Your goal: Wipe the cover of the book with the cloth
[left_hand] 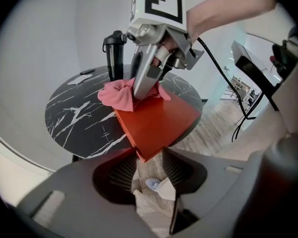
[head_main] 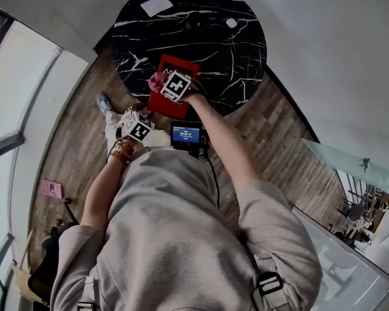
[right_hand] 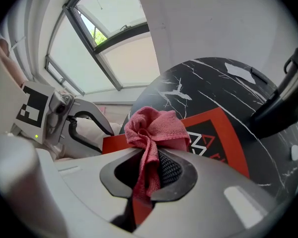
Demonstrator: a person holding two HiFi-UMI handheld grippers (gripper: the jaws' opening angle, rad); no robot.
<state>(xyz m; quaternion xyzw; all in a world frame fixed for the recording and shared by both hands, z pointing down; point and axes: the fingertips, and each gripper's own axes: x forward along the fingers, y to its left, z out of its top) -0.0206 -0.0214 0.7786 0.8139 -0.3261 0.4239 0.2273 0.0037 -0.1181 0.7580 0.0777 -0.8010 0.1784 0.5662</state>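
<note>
Book (left_hand: 156, 120), red-covered, lies flat at the near edge of the round black marbled worktop (left_hand: 74, 118), with one corner jutting out past that edge toward you. Your right claw (right_hand: 148, 162) is clamped on a bunched pink cloth (right_hand: 154, 125), with a tail of it hanging down between the jaws; the bunch sits on the cover, over the part that rests on the worktop. Your left claw (left_hand: 149, 157) hangs just off the near edge with its jaws wide apart; the jutting corner points into the gap between their tips, and neither pad can be seen pressing on it. A black flask (left_hand: 114, 53) stands upright farther in on the worktop, beyond the cloth; a white sheet (head_main: 157, 5) lies flat near the far edge.
</note>
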